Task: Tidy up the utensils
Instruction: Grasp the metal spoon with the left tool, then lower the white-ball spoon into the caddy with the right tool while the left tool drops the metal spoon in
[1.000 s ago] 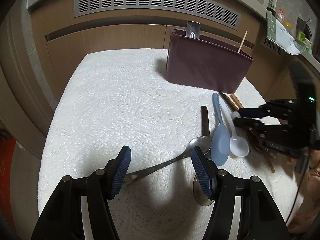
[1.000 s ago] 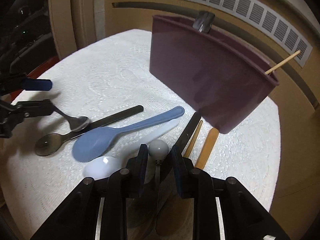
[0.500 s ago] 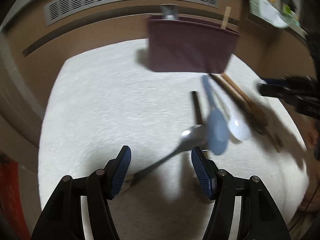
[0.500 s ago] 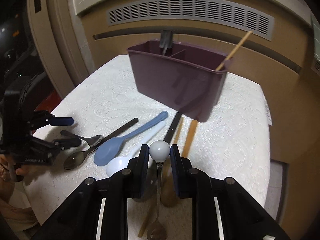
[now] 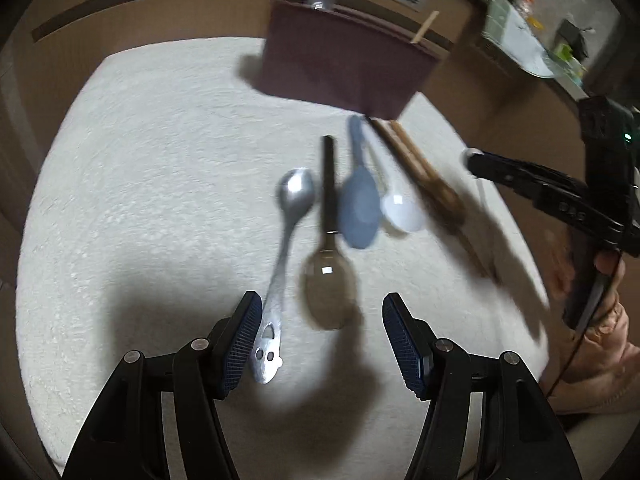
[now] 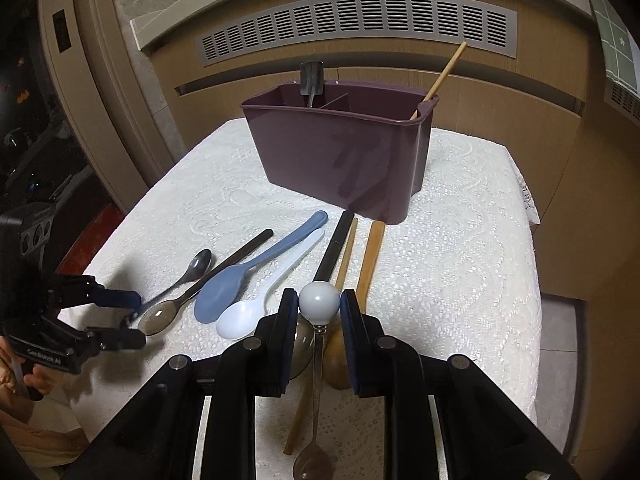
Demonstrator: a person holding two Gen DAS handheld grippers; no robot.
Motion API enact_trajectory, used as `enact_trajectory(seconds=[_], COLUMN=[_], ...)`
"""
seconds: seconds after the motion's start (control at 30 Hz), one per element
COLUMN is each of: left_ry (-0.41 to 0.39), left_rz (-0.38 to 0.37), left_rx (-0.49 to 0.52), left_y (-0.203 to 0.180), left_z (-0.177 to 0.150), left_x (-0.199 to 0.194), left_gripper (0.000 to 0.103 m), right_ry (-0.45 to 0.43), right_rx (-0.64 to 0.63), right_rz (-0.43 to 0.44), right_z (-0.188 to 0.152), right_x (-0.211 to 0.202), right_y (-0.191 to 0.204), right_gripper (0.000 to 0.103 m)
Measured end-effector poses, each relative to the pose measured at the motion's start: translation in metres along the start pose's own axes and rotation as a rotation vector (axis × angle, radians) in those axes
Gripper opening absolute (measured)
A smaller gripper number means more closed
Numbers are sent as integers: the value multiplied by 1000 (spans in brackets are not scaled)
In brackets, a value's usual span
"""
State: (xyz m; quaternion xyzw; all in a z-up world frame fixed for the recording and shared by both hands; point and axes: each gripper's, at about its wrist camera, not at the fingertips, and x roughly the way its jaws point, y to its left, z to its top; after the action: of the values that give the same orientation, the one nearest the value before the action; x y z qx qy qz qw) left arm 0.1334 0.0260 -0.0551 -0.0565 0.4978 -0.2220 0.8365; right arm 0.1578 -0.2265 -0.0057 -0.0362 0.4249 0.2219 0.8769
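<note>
My right gripper (image 6: pixel 319 305) is shut on the white ball handle (image 6: pixel 319 298) of a thin metal spoon (image 6: pixel 313 468), which hangs bowl-down above the cloth. The purple caddy (image 6: pixel 344 156) stands at the back with a dark utensil (image 6: pixel 310 80) and a wooden stick (image 6: pixel 444 74) in it. My left gripper (image 5: pixel 322 338) is open low over the cloth, with the silver spoon's handle (image 5: pixel 269 354) beside its left pad. A silver spoon (image 5: pixel 295 196), a dark-handled spoon (image 5: pixel 328 272), a blue spoon (image 5: pixel 360 208) and a white spoon (image 5: pixel 402 212) lie ahead of it.
A black-handled utensil (image 6: pixel 334 246), a chopstick (image 6: pixel 346 254) and a wooden spoon (image 6: pixel 370 256) lie on the white lace cloth (image 6: pixel 460 248) before the caddy. Wooden cabinets with a vent grille (image 6: pixel 360 26) stand behind. The table drops off at its right edge (image 6: pixel 534 280).
My right gripper has lifted the ball-handled spoon off the cloth and drawn back from the caddy. My left gripper has swung right, so the silver spoon now lies lengthwise along its left pad.
</note>
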Motion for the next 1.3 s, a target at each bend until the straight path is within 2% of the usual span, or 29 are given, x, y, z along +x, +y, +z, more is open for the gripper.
enact_trajectory(seconds=[0.03, 0.1, 0.13, 0.17, 0.23, 0.33, 0.5, 0.73, 0.83, 0.87, 0.93, 1.07, 1.3], left_ry=[-15, -54, -62, -62, -45, -24, -1, -4, -10, -15, -16, -80, -287], left_rz=[13, 88, 112, 129, 168, 225, 238, 287, 307, 308, 308, 311, 261], left_rx=[15, 49, 57, 57, 60, 86, 110, 123, 159, 163, 166, 133, 74], left_y=[-4, -9, -9, -9, -6, -7, -9, -6, -14, -15, -17, -17, -34], left_z=[4, 17, 24, 30, 44, 57, 65, 57, 58, 58, 56, 43, 31], left_x=[0, 2, 4, 8, 21, 38, 51, 59, 65, 66, 64, 47, -14], left_gripper=[62, 54, 47, 42, 37, 36, 36, 36, 33, 29, 29, 29, 29], right_ry=[-1, -5, -8, -10, -13, -16, -13, -2, 12, 14, 7, -24, -102], right_rx=[0, -3, -8, -12, -14, -16, -20, -16, -14, -15, -19, -10, -27], right_rz=[1, 1, 1, 1, 3, 2, -1, 0, -7, -12, -27, -30, -32], right_z=[0, 0, -1, -1, -3, -3, -4, -5, -5, -5, -6, -9, -8], right_x=[-1, -1, -2, -1, -1, -2, 2, 9, 16, 17, 16, 3, -25], right_y=[1, 3, 5, 7, 9, 9, 8, 8, 9, 10, 11, 13, 23], right_gripper=[20, 20, 20, 20, 20, 20, 20, 20, 20, 20, 20, 20, 20])
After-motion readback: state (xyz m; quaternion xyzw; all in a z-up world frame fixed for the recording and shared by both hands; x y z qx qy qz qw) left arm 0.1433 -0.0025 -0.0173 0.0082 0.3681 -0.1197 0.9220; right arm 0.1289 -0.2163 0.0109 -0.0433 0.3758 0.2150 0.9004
